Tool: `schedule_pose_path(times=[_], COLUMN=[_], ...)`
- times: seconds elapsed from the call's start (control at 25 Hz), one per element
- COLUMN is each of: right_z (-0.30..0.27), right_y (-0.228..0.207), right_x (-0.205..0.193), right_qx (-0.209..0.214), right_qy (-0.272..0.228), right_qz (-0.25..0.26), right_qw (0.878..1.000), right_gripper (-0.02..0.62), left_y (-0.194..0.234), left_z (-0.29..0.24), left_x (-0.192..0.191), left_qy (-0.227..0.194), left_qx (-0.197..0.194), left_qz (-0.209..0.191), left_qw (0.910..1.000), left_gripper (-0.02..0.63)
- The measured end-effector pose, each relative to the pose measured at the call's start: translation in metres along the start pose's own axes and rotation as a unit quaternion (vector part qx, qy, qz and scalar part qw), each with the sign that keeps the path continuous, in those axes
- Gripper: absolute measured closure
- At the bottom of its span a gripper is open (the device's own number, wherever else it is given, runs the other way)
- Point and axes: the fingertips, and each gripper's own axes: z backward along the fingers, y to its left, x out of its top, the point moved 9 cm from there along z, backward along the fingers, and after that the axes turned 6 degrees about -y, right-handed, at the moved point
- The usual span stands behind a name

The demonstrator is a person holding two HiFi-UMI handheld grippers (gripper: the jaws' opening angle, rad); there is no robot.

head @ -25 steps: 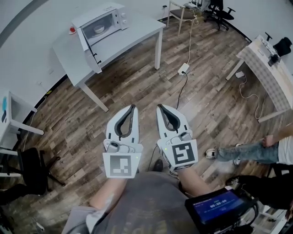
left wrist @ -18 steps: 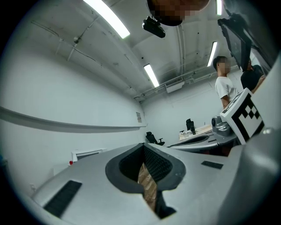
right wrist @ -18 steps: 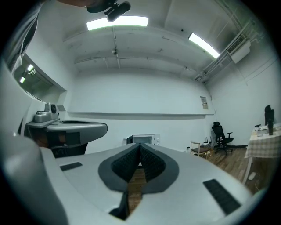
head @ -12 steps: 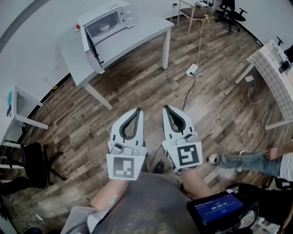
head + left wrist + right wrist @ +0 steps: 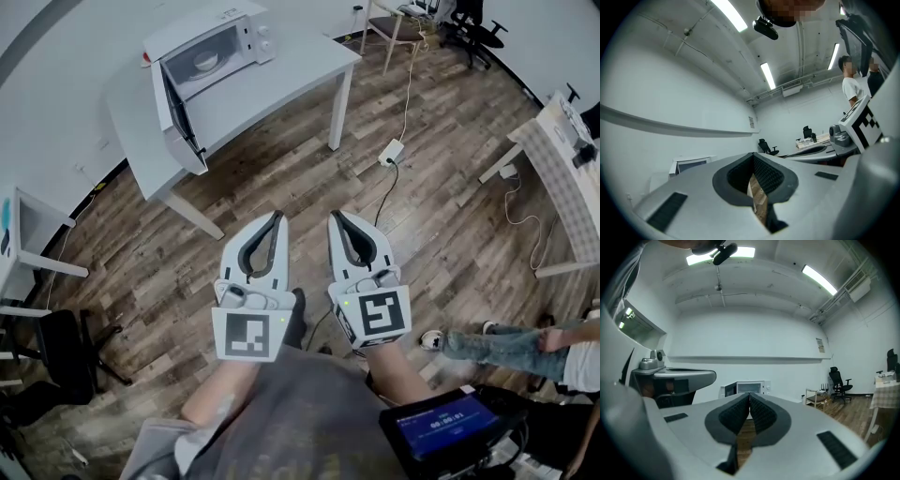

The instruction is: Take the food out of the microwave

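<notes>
Jaws of the left gripper point(image 5: 274, 217) stand closed, tips touching, with nothing between them. Jaws of the right gripper point(image 5: 336, 217) are likewise closed and empty. Both grippers are held side by side and level above the wooden floor point(image 5: 281, 192), well apart from the desk point(image 5: 286, 70). The microwave point(image 5: 206, 52) sits at the far left end of that desk, its door point(image 5: 180, 117) swung open toward the near side. The food point(image 5: 204, 62) is inside the cavity: a pale, dish-shaped item, too small to identify further. In the right gripper view the microwave shows beyond the jaw tips, but its contents cannot be made out there. A white plug block point(image 5: 391, 150) lies on the floor to the right of the desk. At the near right, a seated person's leg point(image 5: 492, 342) is cut off by the frame edge
</notes>
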Motion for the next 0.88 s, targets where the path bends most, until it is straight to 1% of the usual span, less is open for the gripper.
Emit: schedule_pose_path(times=[0.16,0.36,0.52,0.68,0.88], right_z=[-0.046,-0.103,-0.138,-0.160,-0.184], right_y=[-0.009,-0.014,-0.017,-0.024,-0.043], right_x=[0.004,0.005,0.006,0.004,-0.003], right_qx=[-0.002,0.004,0.004,0.004,0.005], right_qy=[0.000,-0.005,-0.006,-0.001,0.007], right_qz=[-0.001,0.011,0.023,0.025,0.019], right_qw=[1.000,1.000,1.000,1.000,1.000], right_gripper=[0.588,0.588,0.588,0.588,0.588], left_y=[0.032,0.072,0.098,0.109,0.114], left_z=[-0.036,-0.075,-0.101,-0.122,-0.148], left_x=[0.000,-0.007,-0.014,-0.020,-0.034], left_qy=[-0.016,-0.036,-0.041,-0.045,-0.028], left_qx=[-0.002,-0.004,-0.004,-0.014,-0.015], left_qz=[0.001,0.003,0.008,0.005,0.013], left_qw=[0.9999,0.9994,0.9991,0.9989,0.9994], left_gripper=[0.598,0.598,0.598,0.598,0.598])
